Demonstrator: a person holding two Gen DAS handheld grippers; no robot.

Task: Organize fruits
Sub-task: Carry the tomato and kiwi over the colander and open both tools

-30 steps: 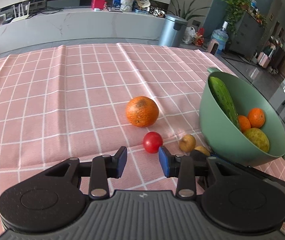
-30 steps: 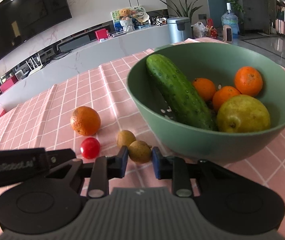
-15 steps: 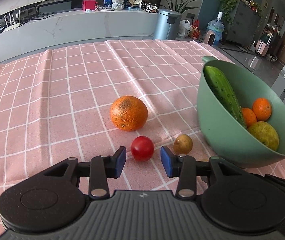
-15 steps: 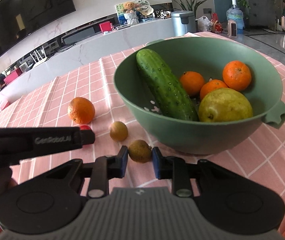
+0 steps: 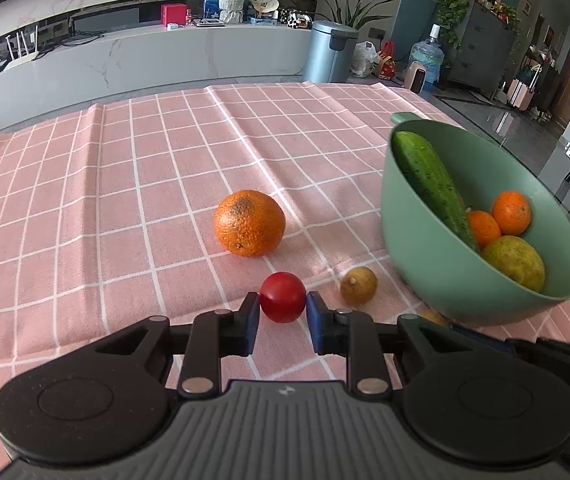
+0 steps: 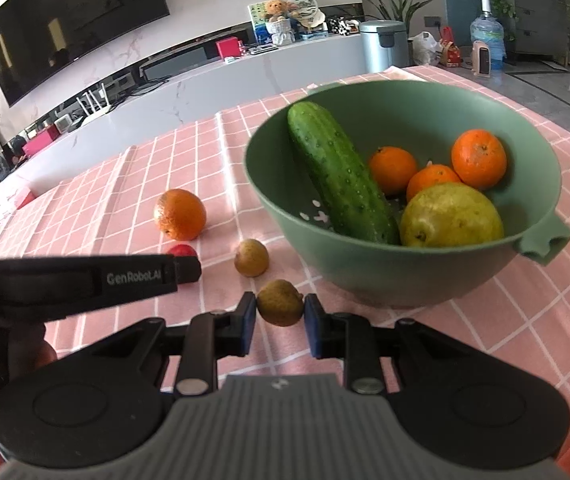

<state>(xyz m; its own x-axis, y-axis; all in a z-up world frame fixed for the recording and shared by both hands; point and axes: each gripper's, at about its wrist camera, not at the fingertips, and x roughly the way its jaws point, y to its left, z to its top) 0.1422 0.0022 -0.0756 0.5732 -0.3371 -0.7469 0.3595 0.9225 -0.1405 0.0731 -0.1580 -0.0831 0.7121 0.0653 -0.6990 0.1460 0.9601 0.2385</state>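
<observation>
A: We find the red tomato (image 5: 283,297) between the blue pads of the left gripper (image 5: 283,316), resting on the pink checked cloth (image 5: 125,200). Both pads sit against its sides; we read the tool as pinching it.

B: We confirm. The right gripper (image 6: 280,314) likewise pinches a small brown fruit (image 6: 280,302), pads touching either flank, just in front of the green bowl (image 6: 405,272).

A: A second brown fruit (image 5: 358,286) lies just right of the tomato, near the bowl's wall. The large orange (image 5: 249,223) sits beyond the tomato, apart from it.

B: In the bowl we note a cucumber (image 6: 341,182) leaning on the rim, three small oranges (image 6: 478,158) and a yellow-green pear (image 6: 451,216).

A: Cloth left of the orange runs bare to the far table edge. The bowl stands near the right edge.
</observation>
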